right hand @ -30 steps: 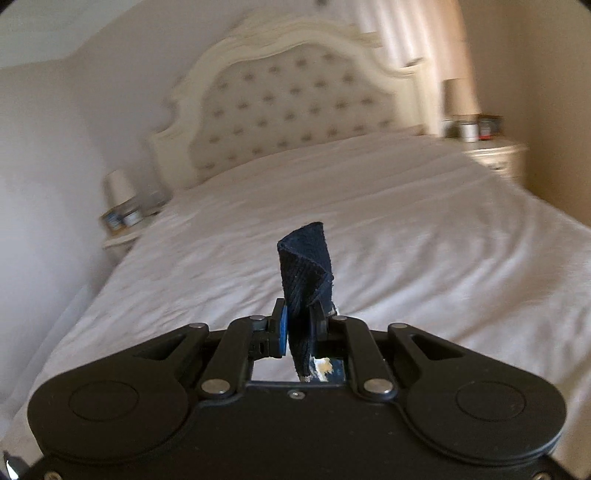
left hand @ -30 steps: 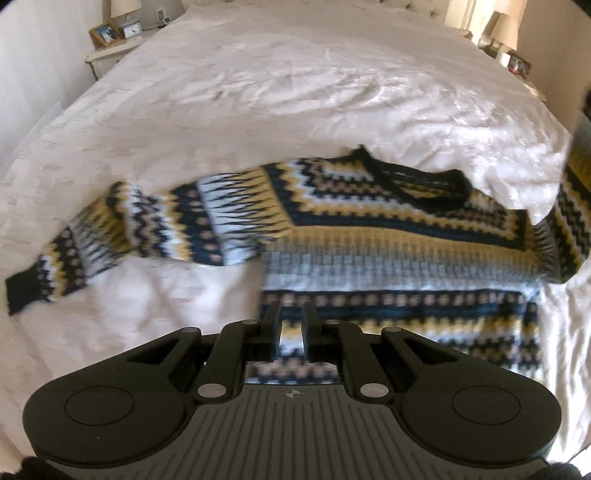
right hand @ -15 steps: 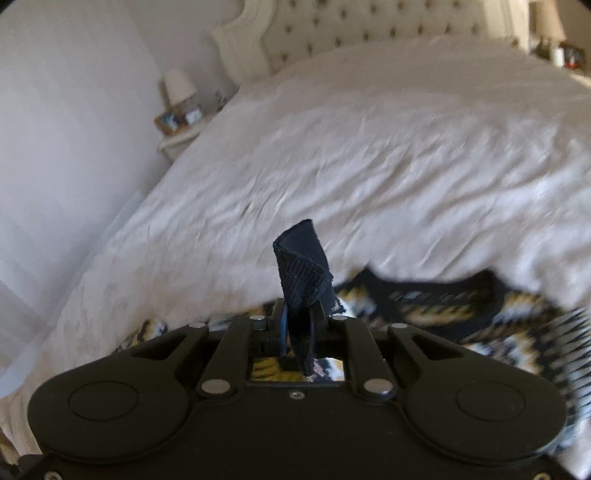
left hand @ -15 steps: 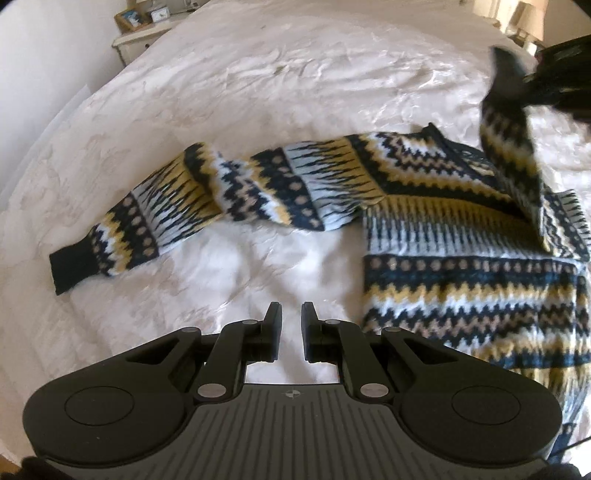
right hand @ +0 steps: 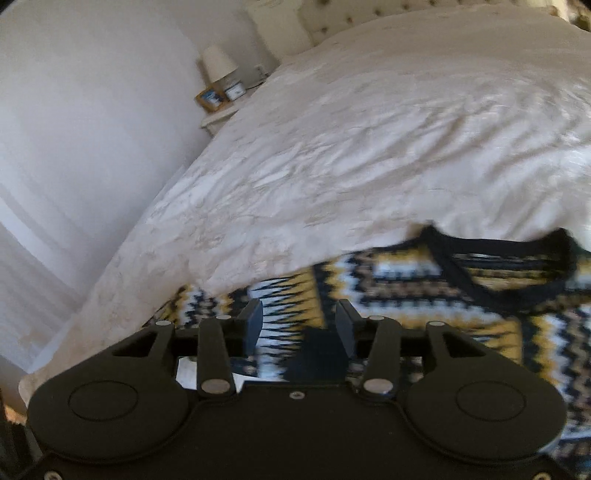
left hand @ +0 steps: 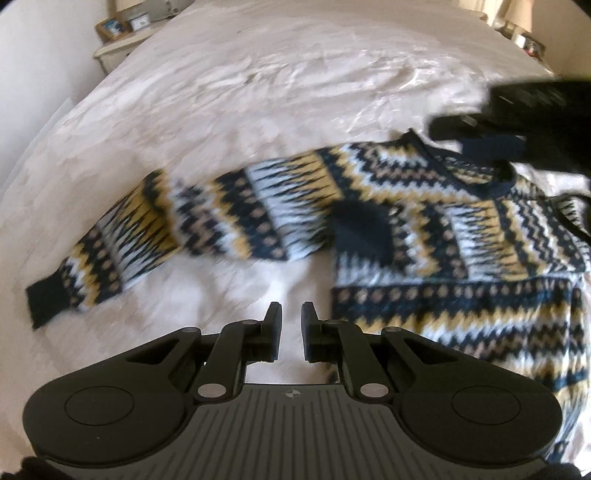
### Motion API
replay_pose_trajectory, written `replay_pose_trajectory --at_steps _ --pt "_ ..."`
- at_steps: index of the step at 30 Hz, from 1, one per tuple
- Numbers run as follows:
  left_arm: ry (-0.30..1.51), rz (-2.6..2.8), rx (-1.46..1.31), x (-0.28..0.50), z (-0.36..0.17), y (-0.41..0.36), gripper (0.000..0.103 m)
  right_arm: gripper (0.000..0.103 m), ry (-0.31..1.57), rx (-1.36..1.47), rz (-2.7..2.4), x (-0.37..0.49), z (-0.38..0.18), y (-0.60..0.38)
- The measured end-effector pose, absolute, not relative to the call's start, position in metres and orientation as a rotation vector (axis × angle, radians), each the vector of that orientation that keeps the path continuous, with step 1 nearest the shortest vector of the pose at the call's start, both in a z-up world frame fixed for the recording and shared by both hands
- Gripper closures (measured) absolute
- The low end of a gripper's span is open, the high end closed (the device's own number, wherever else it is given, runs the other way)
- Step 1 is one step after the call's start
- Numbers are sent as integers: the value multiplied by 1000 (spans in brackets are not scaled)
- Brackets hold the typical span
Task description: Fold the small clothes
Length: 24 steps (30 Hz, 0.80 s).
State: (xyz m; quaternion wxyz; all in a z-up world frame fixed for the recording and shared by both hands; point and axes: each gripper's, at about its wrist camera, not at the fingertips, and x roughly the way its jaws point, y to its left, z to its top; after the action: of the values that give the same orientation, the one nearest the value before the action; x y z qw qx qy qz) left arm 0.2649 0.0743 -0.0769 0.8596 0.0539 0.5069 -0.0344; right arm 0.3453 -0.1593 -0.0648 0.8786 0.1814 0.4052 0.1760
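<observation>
Two claws over one patterned sweater [left hand: 424, 236]: right claw [right hand: 299, 325] opening, dark cuff [right hand: 317, 354] loose between jaws; left claw [left hand: 291, 325] clenched, empty, just off sweater's side edge. Left sleeve [left hand: 155, 236] outstretched on bed [left hand: 277, 92]; wide bare sheet beyond.

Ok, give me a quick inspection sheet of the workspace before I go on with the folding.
Surface: wrinkled white bed cover, lit by the sun.
Job's things: navy, yellow and white patterned knit sweater lies flat; one sleeve stretched out sideways, the other sleeve's navy cuff folded in over the chest.
Clutter: nothing seen on the bed.
Grippers: left gripper shut, empty, over bare cover beside the hem; right gripper above the chest, jaws opening, cuff below them, no longer pinched.
Cables: nothing seen.
Surroundings: white bedside table with lamp and framed picture; tufted cream headboard.
</observation>
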Motion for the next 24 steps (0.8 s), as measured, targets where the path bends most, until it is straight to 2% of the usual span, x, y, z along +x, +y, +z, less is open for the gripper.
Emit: replay_pose_trajectory --at_steps 8,13,19,24 --pt "1012 -169 123 312 -82 -1 92 49 865 355 95 317 -62 -290" --pt "986 -195 172 336 -108 -39 92 49 895 379 -90 313 -67 -369" --pt "1144 -118 231 362 -173 -37 92 46 956 368 -177 335 -79 -420" --pt "1107 -151 232 358 -182 -27 91 46 1028 357 -164 378 -99 -433"
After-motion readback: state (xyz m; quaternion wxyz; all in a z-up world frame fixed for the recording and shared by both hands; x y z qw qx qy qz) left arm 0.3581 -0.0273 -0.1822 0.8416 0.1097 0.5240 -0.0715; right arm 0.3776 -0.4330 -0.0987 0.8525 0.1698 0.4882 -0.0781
